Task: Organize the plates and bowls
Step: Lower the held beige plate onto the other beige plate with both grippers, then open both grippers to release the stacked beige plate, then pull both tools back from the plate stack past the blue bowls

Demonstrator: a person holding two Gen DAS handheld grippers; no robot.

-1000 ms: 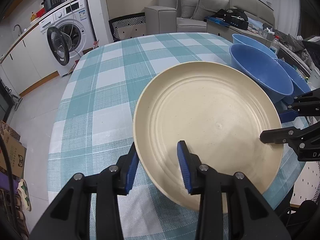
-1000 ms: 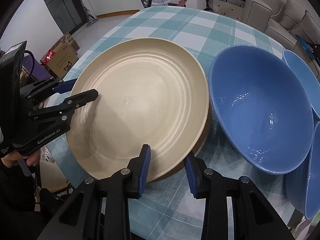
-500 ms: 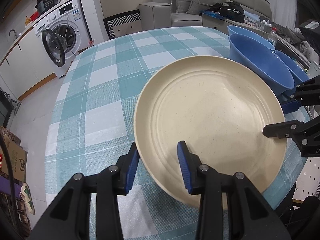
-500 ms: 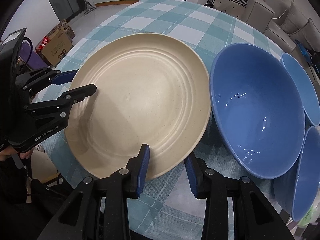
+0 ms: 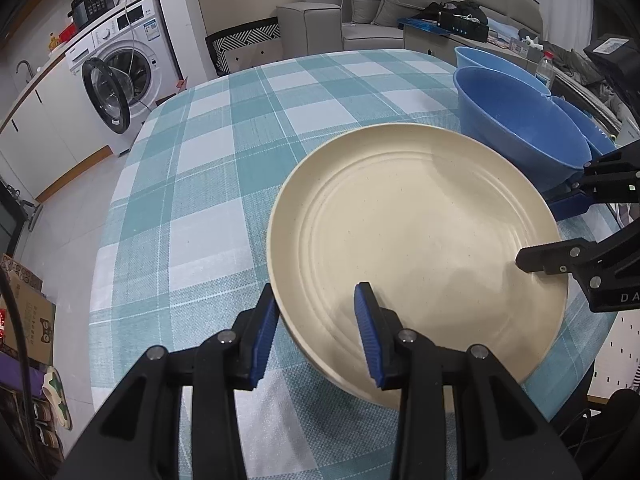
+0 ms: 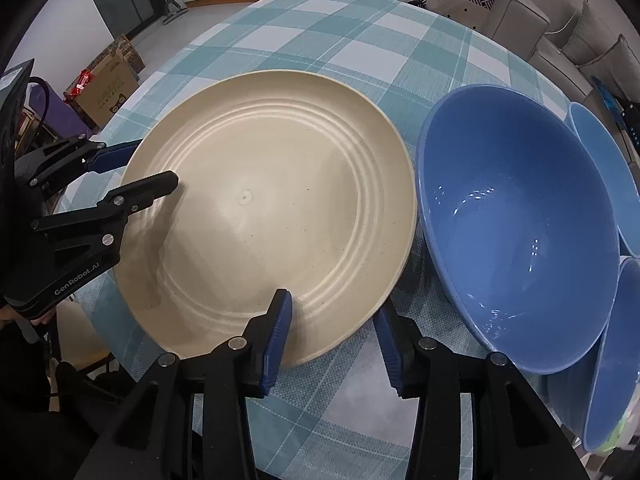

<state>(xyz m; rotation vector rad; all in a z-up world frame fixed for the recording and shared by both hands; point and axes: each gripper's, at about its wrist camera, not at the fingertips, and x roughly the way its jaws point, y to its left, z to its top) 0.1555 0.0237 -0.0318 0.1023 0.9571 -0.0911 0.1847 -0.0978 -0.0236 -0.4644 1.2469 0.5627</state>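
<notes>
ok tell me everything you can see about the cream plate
The cream plate is large, round and shallow, matte and faintly speckled, with concentric ridges and a small centre dimple; it looks like plastic or melamine. It sits upright and empty near the edge of the checked tablecloth, beside the big blue bowl. Both open tongs straddle its rim: the left tongs at one edge, the right tongs at another, neither visibly clamped.

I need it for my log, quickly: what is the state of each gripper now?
Left gripper: open, its fingers astride the near rim of the beige plate, not clamped.
Right gripper: open, astride the same plate's rim, holding nothing.
</notes>
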